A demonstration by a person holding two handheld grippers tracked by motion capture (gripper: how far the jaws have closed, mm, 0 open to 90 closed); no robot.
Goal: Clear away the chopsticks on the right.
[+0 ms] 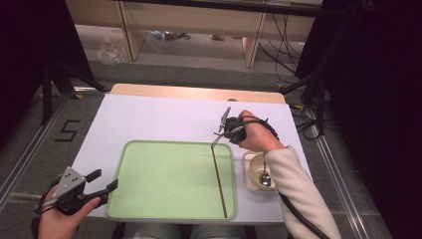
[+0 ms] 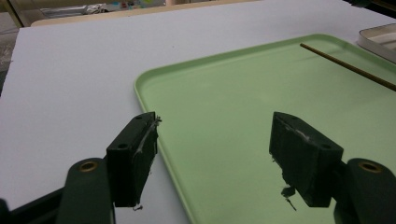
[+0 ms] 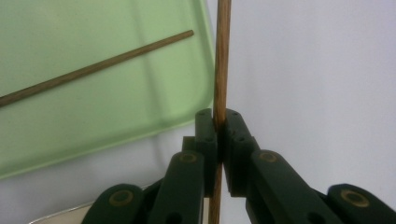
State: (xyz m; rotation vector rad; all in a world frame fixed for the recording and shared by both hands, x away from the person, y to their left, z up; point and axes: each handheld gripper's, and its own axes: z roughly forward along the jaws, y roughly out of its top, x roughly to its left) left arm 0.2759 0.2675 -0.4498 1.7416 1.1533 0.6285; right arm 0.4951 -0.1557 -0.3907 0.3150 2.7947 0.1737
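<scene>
At the near left corner of the table (image 1: 149, 114) I have the left hand-held gripper (image 1: 102, 183) with its jaws spread apart and nothing between them, hovering just over the left rim of the green tray (image 1: 169, 179). In the left gripper view the tray's near-left corner sits between the two black jaws. The tray lies along the near edge of the table, and one brown chopstick (image 1: 219, 181) lies on it close to its right rim, running from the far edge toward the near edge. At the tray's far right corner my right hand-held gripper (image 1: 217, 135) is clamped on a second chopstick (image 3: 221, 56), which passes straight between its closed jaws. Just right of the tray, near the table's right edge, a small bowl (image 1: 255, 169) holds a metal spoon (image 1: 265, 178).
</scene>
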